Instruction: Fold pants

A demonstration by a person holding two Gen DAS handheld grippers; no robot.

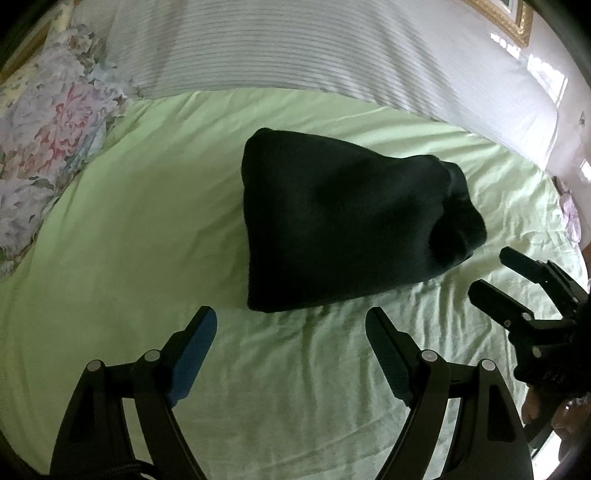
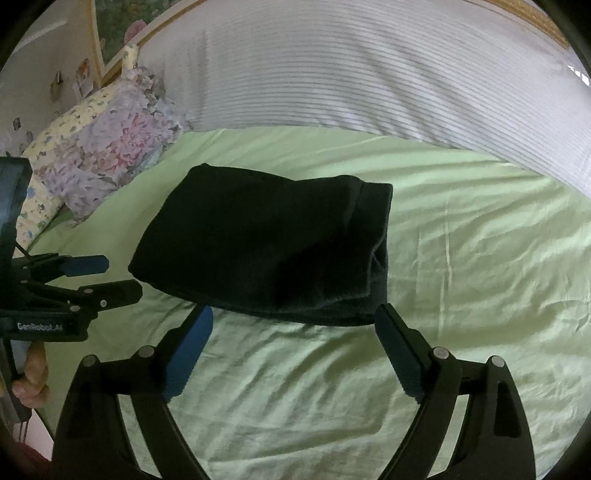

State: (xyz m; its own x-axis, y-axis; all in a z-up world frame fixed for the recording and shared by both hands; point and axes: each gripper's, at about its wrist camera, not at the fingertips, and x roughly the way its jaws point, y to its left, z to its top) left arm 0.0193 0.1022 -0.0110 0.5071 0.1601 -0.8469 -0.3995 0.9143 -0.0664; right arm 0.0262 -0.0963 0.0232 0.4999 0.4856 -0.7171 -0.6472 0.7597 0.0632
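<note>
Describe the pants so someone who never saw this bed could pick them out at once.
Start from the light green sheet covering the bed, below the white striped bedding at its far side. In the middle of the sheet lies one compact folded bundle, the pants. They are the only black cloth there; the floral pillows to the side are pastel and patterned.

Bed with wrinkled pale-green cotton sheet (image 2: 461, 258); white ribbed striped bolster (image 2: 351, 74) along far edge; floral-print pillows (image 2: 110, 147) at left; gilt picture frame (image 1: 506, 18) on pale wall
</note>
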